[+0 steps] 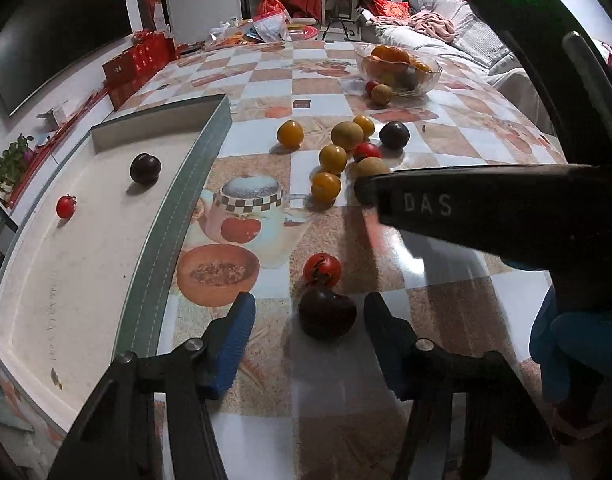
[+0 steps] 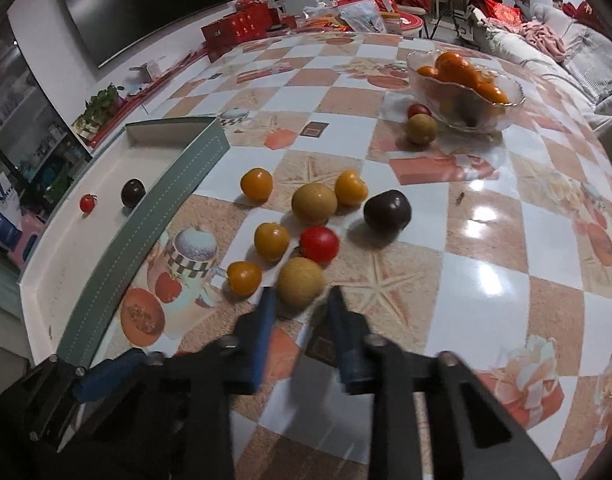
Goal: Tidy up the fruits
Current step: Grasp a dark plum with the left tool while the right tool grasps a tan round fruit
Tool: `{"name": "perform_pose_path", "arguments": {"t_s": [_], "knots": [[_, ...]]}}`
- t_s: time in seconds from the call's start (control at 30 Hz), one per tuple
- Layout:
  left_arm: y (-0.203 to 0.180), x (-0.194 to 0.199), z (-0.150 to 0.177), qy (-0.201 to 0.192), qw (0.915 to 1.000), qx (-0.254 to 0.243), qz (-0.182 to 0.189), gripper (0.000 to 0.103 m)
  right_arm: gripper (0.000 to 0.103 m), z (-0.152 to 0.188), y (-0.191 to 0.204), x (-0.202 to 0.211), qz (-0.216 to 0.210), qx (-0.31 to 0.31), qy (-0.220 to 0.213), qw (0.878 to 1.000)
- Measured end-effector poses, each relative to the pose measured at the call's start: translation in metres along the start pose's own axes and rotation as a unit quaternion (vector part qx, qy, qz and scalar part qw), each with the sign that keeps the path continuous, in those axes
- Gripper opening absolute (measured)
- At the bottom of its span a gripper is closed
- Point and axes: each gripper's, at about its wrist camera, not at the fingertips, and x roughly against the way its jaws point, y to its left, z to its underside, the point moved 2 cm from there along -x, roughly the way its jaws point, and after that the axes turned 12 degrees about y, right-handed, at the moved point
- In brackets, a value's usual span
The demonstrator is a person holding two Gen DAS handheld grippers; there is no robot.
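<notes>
The left gripper [image 1: 309, 300] sits at the bottom of its own view with its blue pads [image 1: 233, 340] apart. A dark plum [image 1: 326, 314] lies on the worktop [image 1: 446, 140] between the two tips. A clear gap shows at the left pad, and the right pad is close to the plum's side. Just above the plum and touching it is a stemmed red tomato [image 1: 322, 269].

The right gripper [image 2: 301, 290], at the bottom centre of its view, has its fingers drawn in narrow on the near side of a tan fruit [image 2: 299, 282]. Their tips seem to press its two flanks. This fruit is the nearest of a loose cluster in mid-frame. A round red fruit [image 2: 319, 244] touches it from above. Four yellow fruits [image 2: 271, 241] spread up and to the left, a second tan one [image 2: 314, 204] lies among them, and a loose dark plum [image 2: 387, 213] lies to the right.

Along the left of both views runs a white tray [image 1: 177, 208] with a green stitched rim. A tray plum [image 1: 145, 167] and a small tray tomato [image 1: 66, 206] lie inside it, well apart from each other.

In the upper right of the right wrist view stands a glass bowl [image 2: 458, 118] holding oranges [image 2: 456, 68]. A tan fruit by the bowl [image 2: 421, 129] and a small red one [image 2: 419, 110] lie against its left side. The worktop is covered with a glossy checked cloth printed with fruit and teapots.
</notes>
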Motion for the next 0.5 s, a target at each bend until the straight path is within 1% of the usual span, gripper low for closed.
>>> {"name": "perform_pose_path", "arguments": {"t_s": [0.03,0.07,0.1,0.2,0.37,0.43,0.5], "knots": [[0.001,0.001,0.0,-0.002,1.0,0.0,0.001,0.045,0.026,0.0,0.0,0.0,-0.002,-0.001,-0.001,1.0],[0.001,0.002,0.0,-0.003,1.0,0.0,0.002,0.042,0.026,0.001,-0.001,0.001,-0.004,-0.003,-0.003,1.0],[0.002,0.002,0.0,-0.004,1.0,0.0,0.004,0.036,0.026,0.002,-0.003,0.002,-0.008,-0.008,-0.004,1.0],[0.005,0.005,0.003,-0.007,0.9996,-0.001,0.026,0.029,0.026,0.008,-0.008,0.007,-0.021,-0.021,-0.008,1.0],[0.011,0.008,0.008,-0.011,0.9988,-0.003,0.048,0.029,0.025,0.021,-0.011,0.016,-0.025,-0.025,-0.013,0.999],[0.012,0.009,0.01,-0.013,0.9985,-0.004,0.053,0.029,0.022,0.025,-0.012,0.019,-0.026,-0.026,-0.014,0.999],[0.013,0.011,0.012,-0.012,0.9983,-0.005,0.057,0.029,0.022,0.029,-0.013,0.023,-0.028,-0.027,-0.016,0.999]]}}
